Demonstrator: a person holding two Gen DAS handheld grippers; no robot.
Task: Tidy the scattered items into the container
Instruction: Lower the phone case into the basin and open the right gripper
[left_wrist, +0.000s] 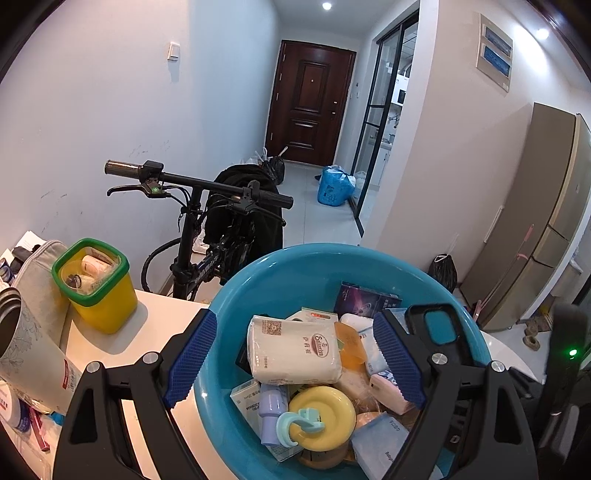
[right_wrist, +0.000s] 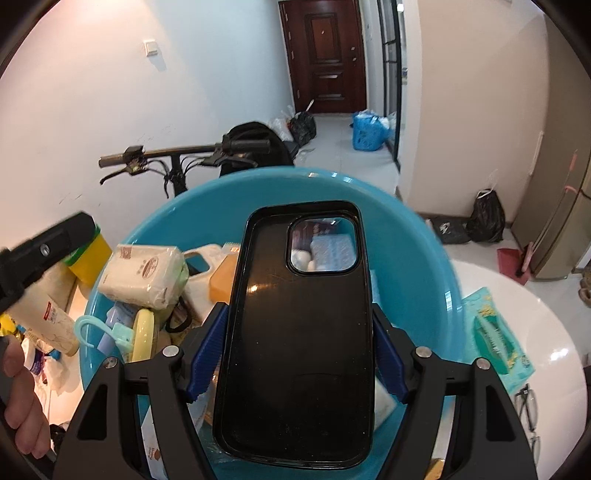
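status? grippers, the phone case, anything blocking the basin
Right gripper shut on black phone case, held over blue basin. Left gripper open, empty, above basin contents. Basin crowded, tissue pack on top; drop path looks open.

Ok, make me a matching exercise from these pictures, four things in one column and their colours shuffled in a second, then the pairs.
Things:
1. phone case
2. basin
3. tissue pack
4. tub

Colours:
A. yellow with a green rim
B. white
C. black
D. blue

Pairs: 1-C, 2-D, 3-B, 4-A. The right gripper holds the phone case over the basin.
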